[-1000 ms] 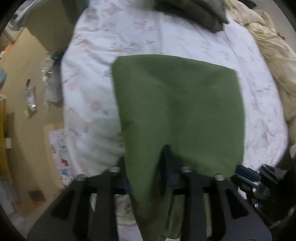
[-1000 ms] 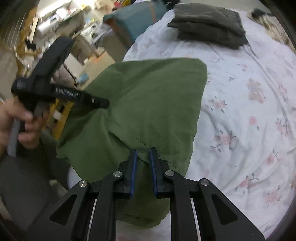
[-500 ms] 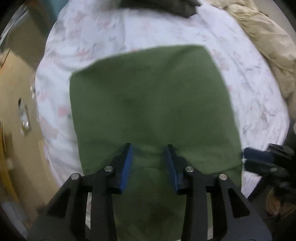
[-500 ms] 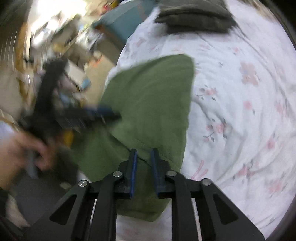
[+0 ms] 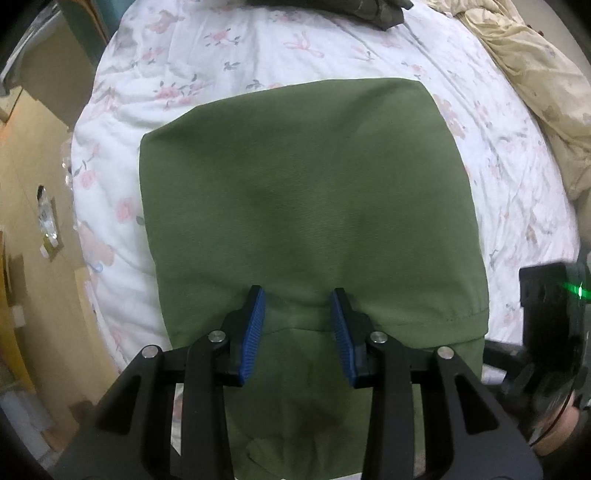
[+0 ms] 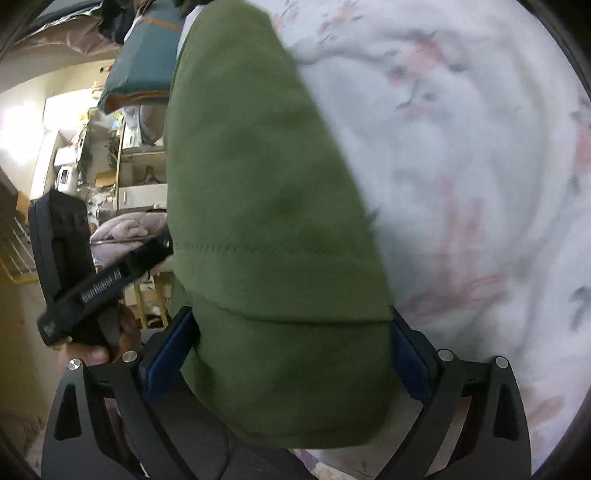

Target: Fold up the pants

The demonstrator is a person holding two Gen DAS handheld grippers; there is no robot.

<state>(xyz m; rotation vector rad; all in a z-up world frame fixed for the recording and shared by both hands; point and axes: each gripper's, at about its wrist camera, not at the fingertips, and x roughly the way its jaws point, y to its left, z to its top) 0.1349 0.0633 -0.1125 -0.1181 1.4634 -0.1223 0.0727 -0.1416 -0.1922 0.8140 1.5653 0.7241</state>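
The green pants (image 5: 306,206) lay as a folded slab on the floral bedspread (image 5: 229,55), their far edge toward the dark folded clothes (image 5: 373,11) at the head of the bed and their near hem hanging just over the bed's near edge. My left gripper (image 5: 297,328) stood released, its blue pads spread apart over the hem line of the pants with no cloth pinched between them. My right gripper (image 6: 291,354) was likewise spread wide, one jaw on either side of the near end of the pants; from its own view I could not tell whether the pads touched the fabric. I judged the fold just laid and the hold let go, so the step in hand was the release and settling of a fold. The next move, I reckoned, called for getting both grippers clear of the pants without dragging the hem, then either smoothing the top layer or taking the near end for a further fold toward the dark clothes.
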